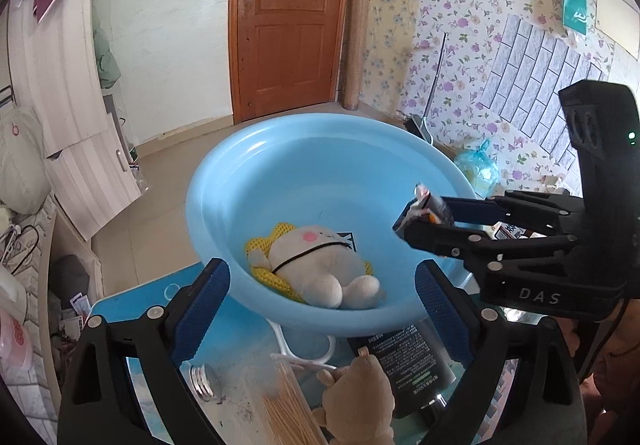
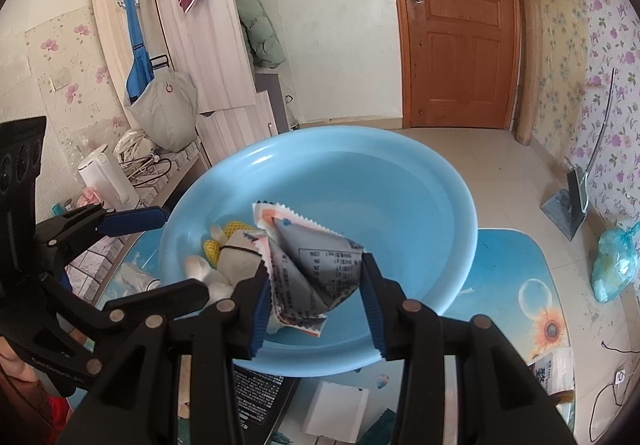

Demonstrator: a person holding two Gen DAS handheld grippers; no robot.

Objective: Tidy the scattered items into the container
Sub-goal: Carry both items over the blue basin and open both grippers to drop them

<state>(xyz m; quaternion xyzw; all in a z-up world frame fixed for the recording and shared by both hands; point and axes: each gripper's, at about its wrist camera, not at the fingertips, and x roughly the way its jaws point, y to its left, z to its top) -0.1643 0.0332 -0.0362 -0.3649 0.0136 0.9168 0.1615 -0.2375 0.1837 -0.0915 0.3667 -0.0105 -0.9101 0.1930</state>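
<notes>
A light blue basin (image 1: 248,181) (image 2: 420,181) stands on the table and holds a white plush toy (image 1: 320,265) (image 2: 236,265) lying on a yellow mesh piece. My right gripper (image 2: 316,285) (image 1: 424,217) is shut on a crumpled white and orange sachet (image 2: 312,269) (image 1: 424,201) and holds it over the basin's near right side. My left gripper (image 1: 324,305) is open and empty at the basin's near rim. Below it lie a brown plush bear (image 1: 360,397), a black box (image 1: 404,357), a bundle of wooden sticks (image 1: 288,413) and a metal lid (image 1: 202,381).
The table has a blue printed cover (image 2: 520,285). A white box (image 2: 336,413) and a packet (image 2: 548,369) lie at its near side. A kettle (image 2: 106,181) stands on a side counter. A dustpan (image 2: 568,205) and blue bag (image 2: 612,261) sit on the floor.
</notes>
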